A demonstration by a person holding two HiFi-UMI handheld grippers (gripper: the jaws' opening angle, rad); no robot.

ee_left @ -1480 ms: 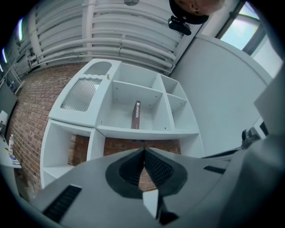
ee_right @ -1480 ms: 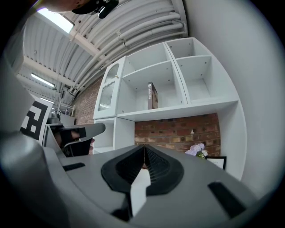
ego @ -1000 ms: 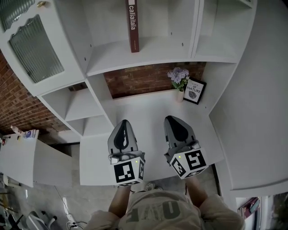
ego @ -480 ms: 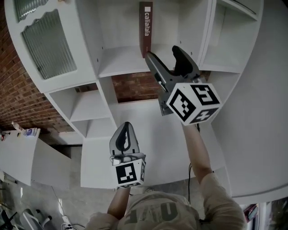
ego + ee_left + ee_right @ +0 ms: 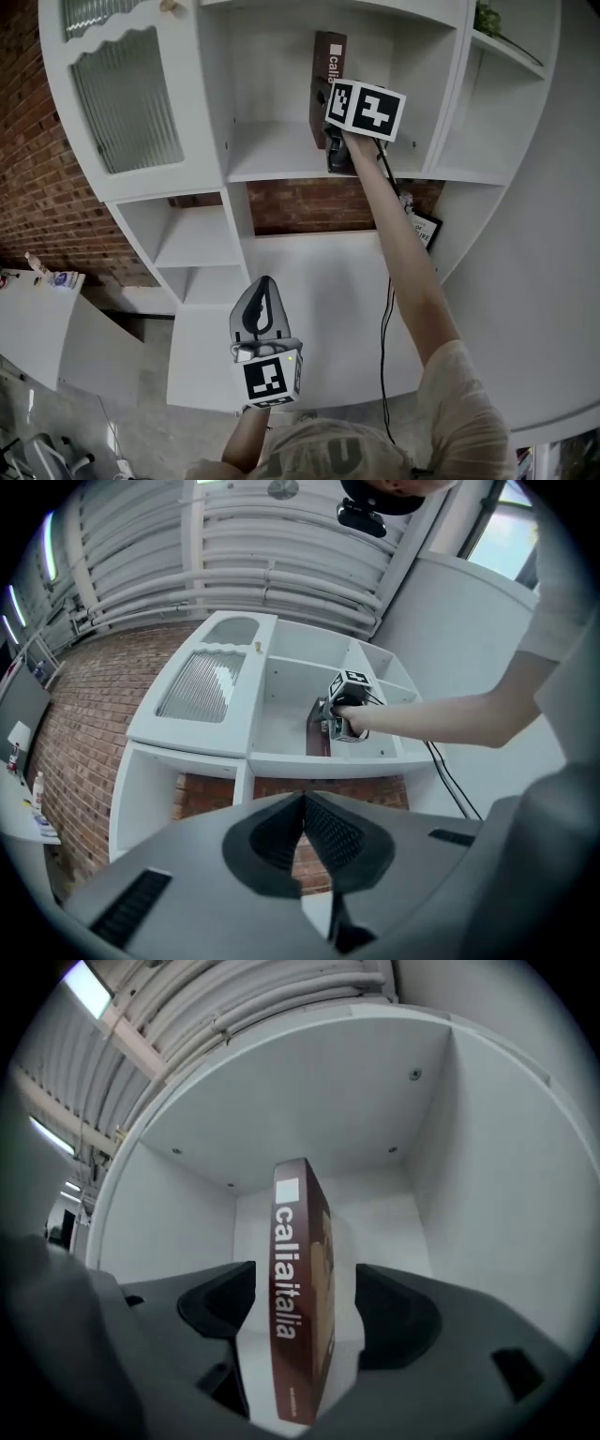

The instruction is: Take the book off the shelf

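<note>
Right gripper view: your right gripper (image 5: 305,1316) has just been opening its jaws. They now stand wide, one on each side of the book (image 5: 295,1232), with the pads clear of its covers. The book stands upright on the shelf (image 5: 272,164), spine toward you. Head view: your left gripper (image 5: 263,291) sits well below the book, jaws together with nothing between them.

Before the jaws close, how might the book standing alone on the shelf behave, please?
The book looks stiff-covered, so it should hold its shape. Standing upright with nothing beside it, a nudge may tip it. It looks slim, so probably light.
</note>
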